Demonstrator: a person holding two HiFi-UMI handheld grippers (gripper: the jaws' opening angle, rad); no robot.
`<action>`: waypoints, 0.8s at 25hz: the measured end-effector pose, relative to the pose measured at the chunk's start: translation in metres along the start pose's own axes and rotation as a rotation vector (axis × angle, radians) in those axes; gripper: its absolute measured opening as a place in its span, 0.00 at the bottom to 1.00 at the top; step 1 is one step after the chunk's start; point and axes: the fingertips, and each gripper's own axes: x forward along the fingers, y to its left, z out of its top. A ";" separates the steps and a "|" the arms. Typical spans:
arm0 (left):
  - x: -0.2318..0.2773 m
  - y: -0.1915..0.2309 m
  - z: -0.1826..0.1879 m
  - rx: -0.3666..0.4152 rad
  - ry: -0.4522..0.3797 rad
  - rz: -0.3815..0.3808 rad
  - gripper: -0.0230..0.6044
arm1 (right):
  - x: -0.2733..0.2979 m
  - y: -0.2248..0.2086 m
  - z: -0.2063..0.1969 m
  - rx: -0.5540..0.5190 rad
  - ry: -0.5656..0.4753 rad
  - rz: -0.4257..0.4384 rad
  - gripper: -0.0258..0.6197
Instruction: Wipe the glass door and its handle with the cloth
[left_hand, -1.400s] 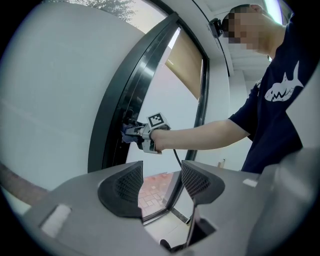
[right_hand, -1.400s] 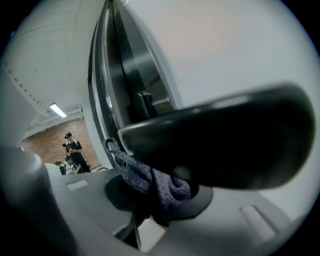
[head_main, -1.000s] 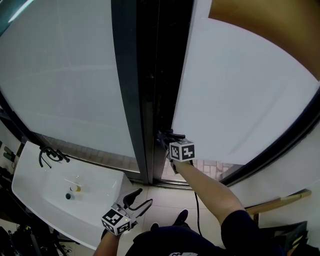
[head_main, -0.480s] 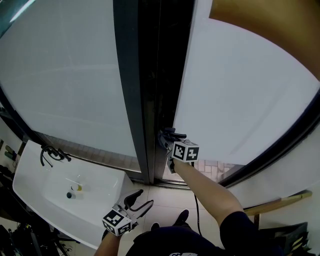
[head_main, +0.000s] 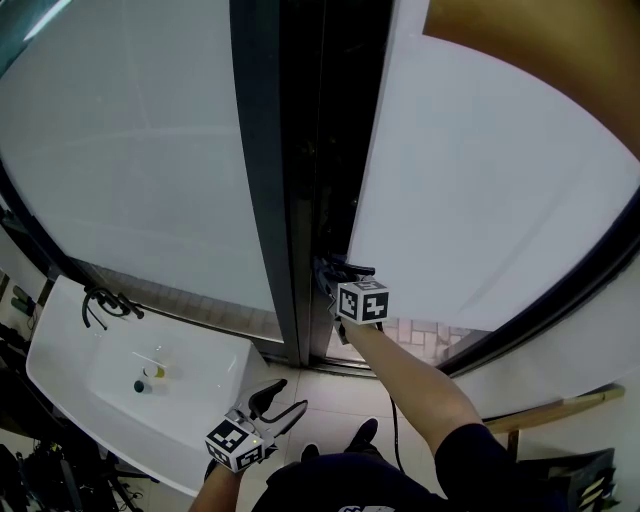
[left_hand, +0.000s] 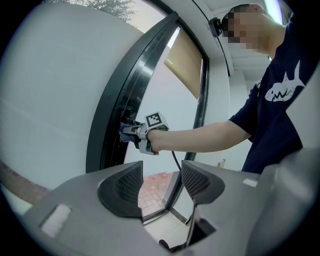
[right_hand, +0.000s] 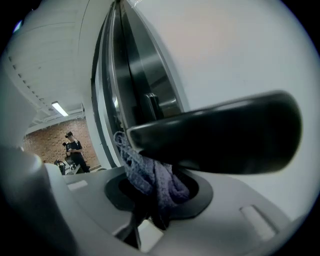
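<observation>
**One cloth (right_hand: 145, 172) on the handle (right_hand: 220, 135); right gripper (right_hand: 155, 195) clenched on it**

Right gripper: jaws clamped together on the cloth, a blue-purple knit. The cloth bunches up out of the jaws and lies against the handle. The handle is a glossy black bar that crosses the right gripper view and covers the top of the bunch.

Head view: this gripper is out at arm's reach at the left edge of the door (head_main: 480, 190), where the white glass meets the dark frame (head_main: 265, 180). The left gripper view shows it from the side, with the cloth as a small blue patch at the gripper's tip, against the frame.

Left gripper (left_hand: 162, 180): jaws apart, nothing held. Only reddish floor tile (left_hand: 152, 196) and the foot of the frame show through the gap. In the head view it sits low, close to the person's body, just beside the near corner of a white sink (head_main: 70, 385) and well apart from the door.

Sink: black tap (head_main: 100, 305) at the far rim. Small items lie in the basin, too small to tell.

Left of the frame there is a second pale panel (head_main: 130, 150).

Background, right gripper view: a person (right_hand: 74, 146) stands far off before a brick wall (right_hand: 40, 142), seen left of the frame.
</observation>
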 end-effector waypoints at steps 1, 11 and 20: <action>0.002 -0.001 0.000 0.001 -0.001 -0.002 0.41 | 0.000 -0.001 -0.001 -0.008 0.011 0.000 0.23; 0.001 -0.004 0.001 0.000 0.005 0.000 0.41 | -0.026 -0.064 -0.065 0.076 0.133 -0.138 0.23; 0.003 -0.006 0.002 0.004 0.012 0.003 0.41 | -0.011 -0.037 -0.105 0.299 0.160 -0.016 0.23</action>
